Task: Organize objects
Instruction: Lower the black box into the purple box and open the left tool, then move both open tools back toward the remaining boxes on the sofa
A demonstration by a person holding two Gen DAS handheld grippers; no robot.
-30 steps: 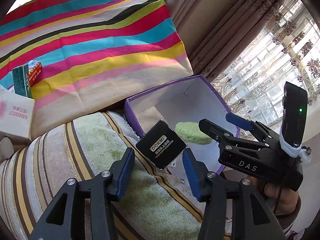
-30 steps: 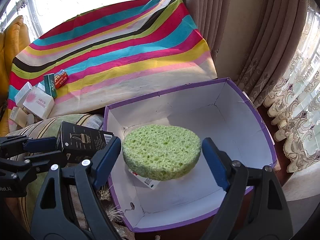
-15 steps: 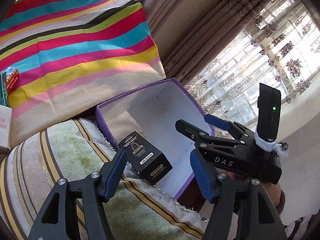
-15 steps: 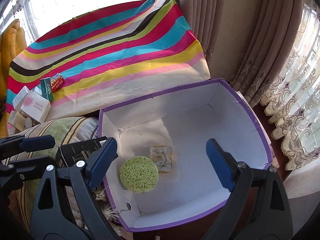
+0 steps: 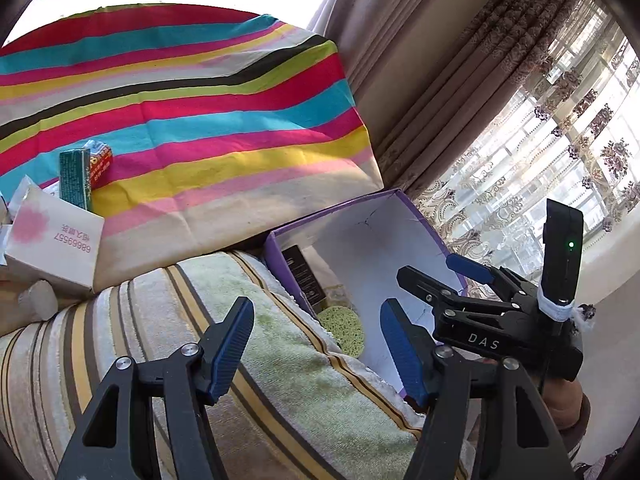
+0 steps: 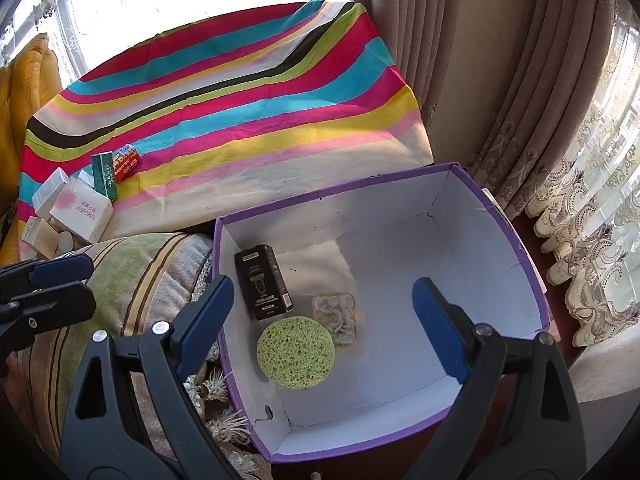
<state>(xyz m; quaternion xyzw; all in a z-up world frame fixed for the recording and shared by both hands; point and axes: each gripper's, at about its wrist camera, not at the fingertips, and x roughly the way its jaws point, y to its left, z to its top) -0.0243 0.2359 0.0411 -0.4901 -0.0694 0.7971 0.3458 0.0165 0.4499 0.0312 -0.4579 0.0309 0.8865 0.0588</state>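
One purple box [image 6: 532,276], open-topped, holds three items: one black carton [image 6: 262,282], one green sponge [image 6: 295,353], one pale pad [image 6: 334,318]. Left gripper [image 5: 316,344] and right gripper [image 6: 322,318]: jaws apart, nothing held.

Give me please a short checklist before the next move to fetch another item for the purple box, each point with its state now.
1. Left gripper empty, jaws just opened: ok.
2. Right gripper open, nothing between the pads: ok.
3. Black box, green sponge and the pale item lie inside the purple box: ok.
4. Free floor left in the purple box: ok.
5. Items waiting on the striped cloth: green carton, white box: ok.
6. Whether the black box leans on the wall or lies flat: cannot tell.
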